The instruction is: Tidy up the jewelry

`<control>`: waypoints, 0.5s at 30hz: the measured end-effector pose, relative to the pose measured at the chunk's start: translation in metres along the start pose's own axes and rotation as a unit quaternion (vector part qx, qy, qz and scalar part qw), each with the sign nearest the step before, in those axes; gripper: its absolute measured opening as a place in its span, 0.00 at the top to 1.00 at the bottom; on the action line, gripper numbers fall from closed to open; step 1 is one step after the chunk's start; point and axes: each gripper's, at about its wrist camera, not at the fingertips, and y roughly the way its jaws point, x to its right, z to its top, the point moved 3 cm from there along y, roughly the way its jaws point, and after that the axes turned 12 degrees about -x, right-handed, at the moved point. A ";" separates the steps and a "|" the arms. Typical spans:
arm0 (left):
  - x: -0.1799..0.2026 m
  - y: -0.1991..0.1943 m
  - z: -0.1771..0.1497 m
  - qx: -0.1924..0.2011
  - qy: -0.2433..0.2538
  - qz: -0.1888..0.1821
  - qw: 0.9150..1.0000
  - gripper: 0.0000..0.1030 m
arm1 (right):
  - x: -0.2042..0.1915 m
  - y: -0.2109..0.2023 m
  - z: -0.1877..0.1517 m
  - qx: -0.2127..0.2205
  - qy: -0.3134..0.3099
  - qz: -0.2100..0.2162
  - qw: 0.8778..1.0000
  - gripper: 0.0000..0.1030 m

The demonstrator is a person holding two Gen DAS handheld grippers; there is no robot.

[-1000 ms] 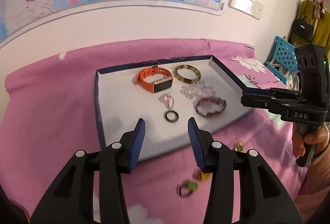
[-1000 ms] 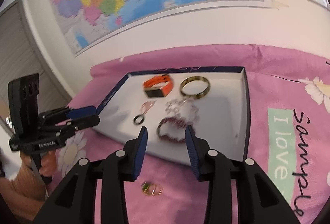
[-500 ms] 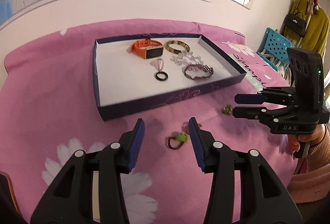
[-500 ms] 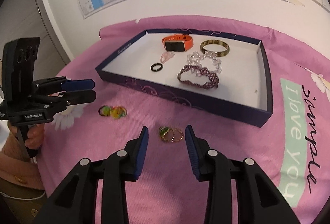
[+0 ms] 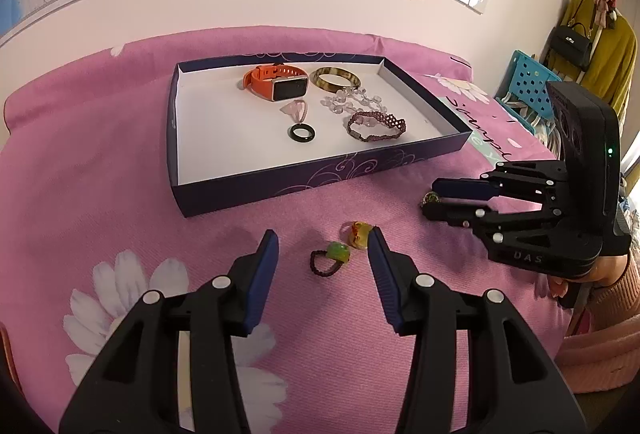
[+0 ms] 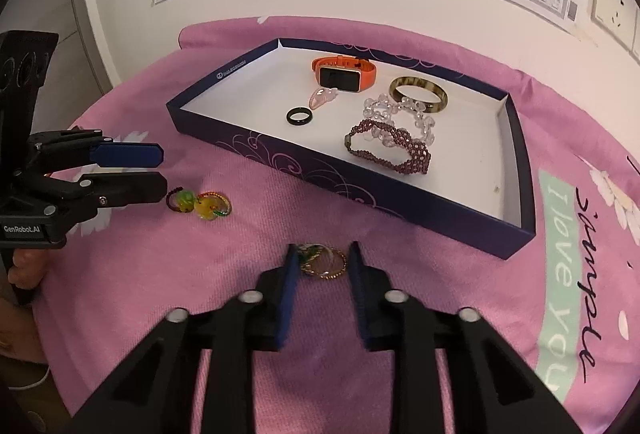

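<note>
The left tool (image 5: 323, 248) hangs released over the pink cloth, its fingers flanking a green-stone ring (image 5: 331, 258) and an amber-stone ring (image 5: 358, 233) without touching either. The right tool (image 6: 321, 261) (also released) brackets a gold ring pair (image 6: 325, 261) near the cloth's front edge. Behind both, the navy tray (image 6: 400, 201) holds an orange watch (image 6: 344, 72), a bangle (image 6: 418, 94), beaded bracelets (image 6: 394, 146) and a black ring (image 6: 299, 115).

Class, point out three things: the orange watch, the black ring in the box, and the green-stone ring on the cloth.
orange watch (image 5: 289, 89), left wrist view, on its dark screen.
black ring (image 6: 299, 115), right wrist view, on its band.
green-stone ring (image 5: 338, 252), left wrist view, on its green stone.
</note>
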 end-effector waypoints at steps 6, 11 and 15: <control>0.000 0.002 -0.001 -0.002 -0.002 -0.004 1.000 0.55 | 0.003 -0.006 0.000 0.006 0.005 0.000 1.000 0.90; 0.000 0.002 -0.002 -0.003 -0.002 -0.006 1.000 0.54 | 0.005 -0.015 -0.003 0.019 0.013 0.021 1.000 0.89; 0.000 0.003 -0.003 -0.005 -0.004 -0.008 1.000 0.53 | 0.007 -0.018 -0.005 0.021 0.016 0.026 0.999 0.89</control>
